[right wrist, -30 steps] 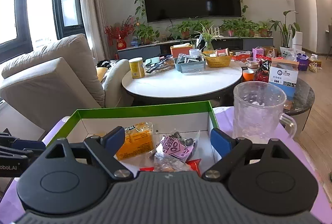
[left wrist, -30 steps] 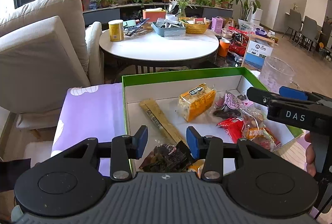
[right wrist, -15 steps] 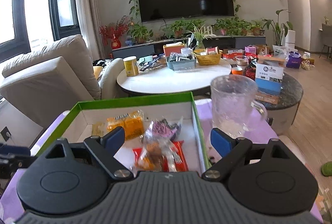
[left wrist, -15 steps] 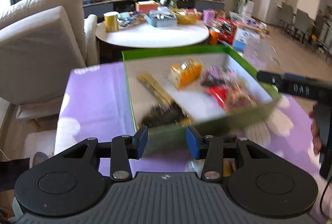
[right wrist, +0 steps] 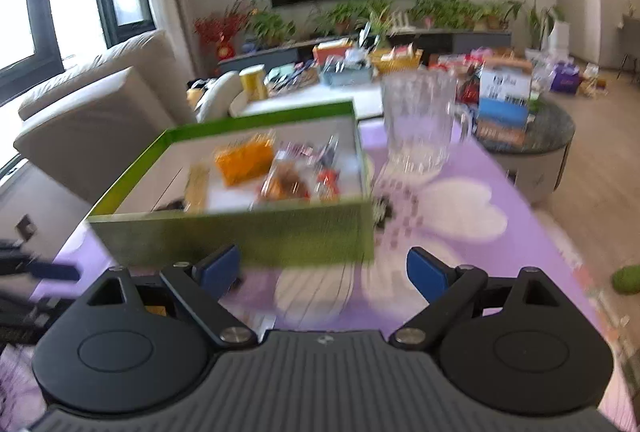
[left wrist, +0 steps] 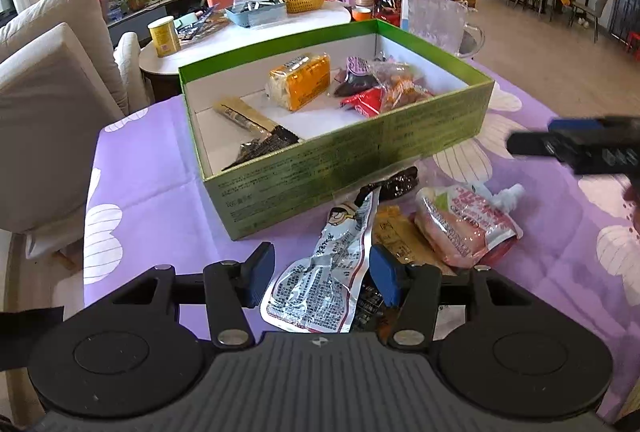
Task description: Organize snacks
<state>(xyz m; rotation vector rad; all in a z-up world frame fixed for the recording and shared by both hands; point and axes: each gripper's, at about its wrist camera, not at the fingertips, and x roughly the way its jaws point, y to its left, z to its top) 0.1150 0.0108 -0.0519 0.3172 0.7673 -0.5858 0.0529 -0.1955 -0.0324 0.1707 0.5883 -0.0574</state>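
A green box [left wrist: 360, 152] on the purple cloth holds an orange pack [left wrist: 304, 82], a long tan bar, a dark pack and red and clear packs. Before its near wall lie loose snacks: a silver pack [left wrist: 332, 272], a pink pouch [left wrist: 464, 228], a yellow pack [left wrist: 396, 236] and a dark one. My left gripper [left wrist: 322, 272] hangs low over the silver pack, its jaws opening; the pack lies between the pads, which do not press on it. My right gripper [right wrist: 324, 268] stands open and empty before the box [right wrist: 240, 236], and shows at right as the right gripper [left wrist: 532, 144].
A clear glass mug [right wrist: 416, 124] stands to the right of the box's far corner. Behind are a cluttered round white table [left wrist: 280, 28], a beige sofa [left wrist: 52, 80] at left and a dark side table [right wrist: 536, 136]. The right wrist view is blurred.
Both grippers have drawn back from over the box to the near side of the table, and the loose snacks have come into view. The left jaws stand wider than before.
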